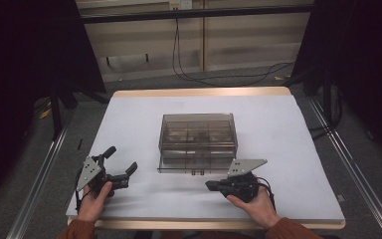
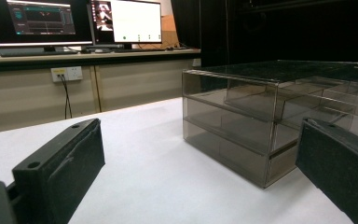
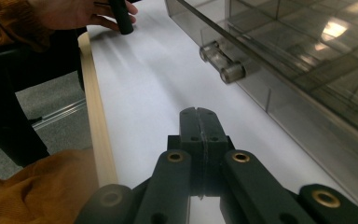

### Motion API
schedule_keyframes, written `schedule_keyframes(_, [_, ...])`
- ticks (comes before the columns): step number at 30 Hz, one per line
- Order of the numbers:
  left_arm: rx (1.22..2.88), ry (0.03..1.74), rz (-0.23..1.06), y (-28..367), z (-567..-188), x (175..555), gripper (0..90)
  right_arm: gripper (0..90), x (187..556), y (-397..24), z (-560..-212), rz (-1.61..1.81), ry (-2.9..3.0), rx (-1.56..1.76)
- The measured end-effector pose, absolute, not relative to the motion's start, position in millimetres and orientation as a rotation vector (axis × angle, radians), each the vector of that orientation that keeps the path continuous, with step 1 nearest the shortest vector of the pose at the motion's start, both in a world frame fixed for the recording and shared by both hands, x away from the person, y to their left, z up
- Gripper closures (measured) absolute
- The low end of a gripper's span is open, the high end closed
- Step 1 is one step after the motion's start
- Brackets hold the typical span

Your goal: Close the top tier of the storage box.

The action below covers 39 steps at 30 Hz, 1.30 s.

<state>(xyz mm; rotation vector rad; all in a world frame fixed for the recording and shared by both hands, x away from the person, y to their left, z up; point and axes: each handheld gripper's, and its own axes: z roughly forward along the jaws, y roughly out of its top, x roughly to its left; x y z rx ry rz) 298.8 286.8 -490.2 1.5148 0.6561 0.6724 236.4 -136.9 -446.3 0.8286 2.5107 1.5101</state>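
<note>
Left gripper (image 1: 120, 161): jaws spread wide, nothing between them, resting near table's front-left edge.
Drawer box (image 1: 198, 142): smoky clear plastic, mid-table, between both grippers, handle (image 3: 222, 63) facing front.
Right gripper (image 1: 210, 185): jaws pressed together, empty, just beside box's front.

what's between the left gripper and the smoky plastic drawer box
Nothing: in the high view, only bare white table cover separates the left gripper from the drawer box; the left gripper view shows the same.
</note>
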Motion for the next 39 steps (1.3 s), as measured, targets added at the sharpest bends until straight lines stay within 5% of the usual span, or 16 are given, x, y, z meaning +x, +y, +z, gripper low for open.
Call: schedule_keyframes(39, [1.507, 0.664, 0.664, 286.0, -490.5, 298.3, 1.2, 90.0, 254.2, -113.4, -438.4, 1.521, 2.518, 0.760])
